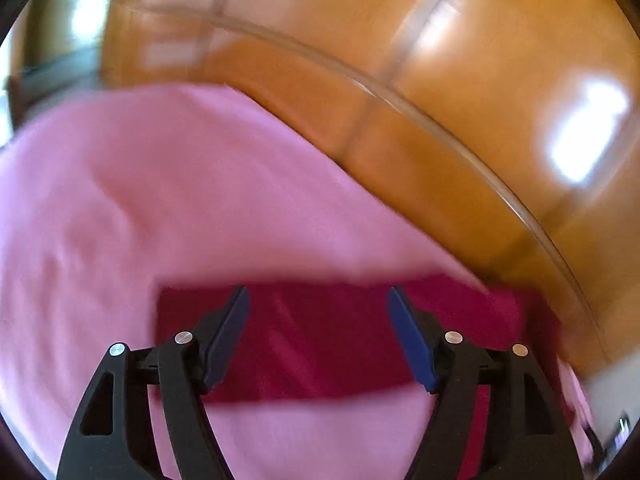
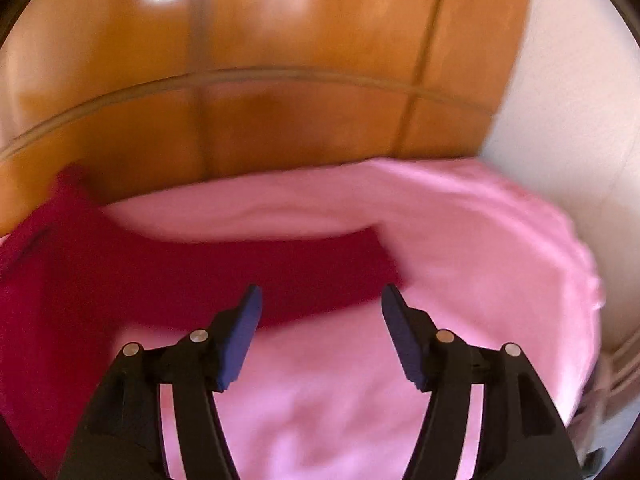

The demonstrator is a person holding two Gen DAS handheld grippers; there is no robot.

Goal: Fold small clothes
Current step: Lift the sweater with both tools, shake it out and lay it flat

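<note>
A pink cloth covers the surface, and a dark red garment lies folded flat on it. In the left wrist view my left gripper hovers over the red garment's middle, jaws wide apart, nothing between the blue pads. In the right wrist view the dark red garment stretches from the left edge to the centre on the pink cloth. My right gripper stands open above the garment's near edge, with nothing pinched. Both views are blurred.
Behind the pink cloth rises an orange wooden board with a curved groove, also the wooden board in the right view. A pale wall stands at the right. Something dark sits at the far lower right.
</note>
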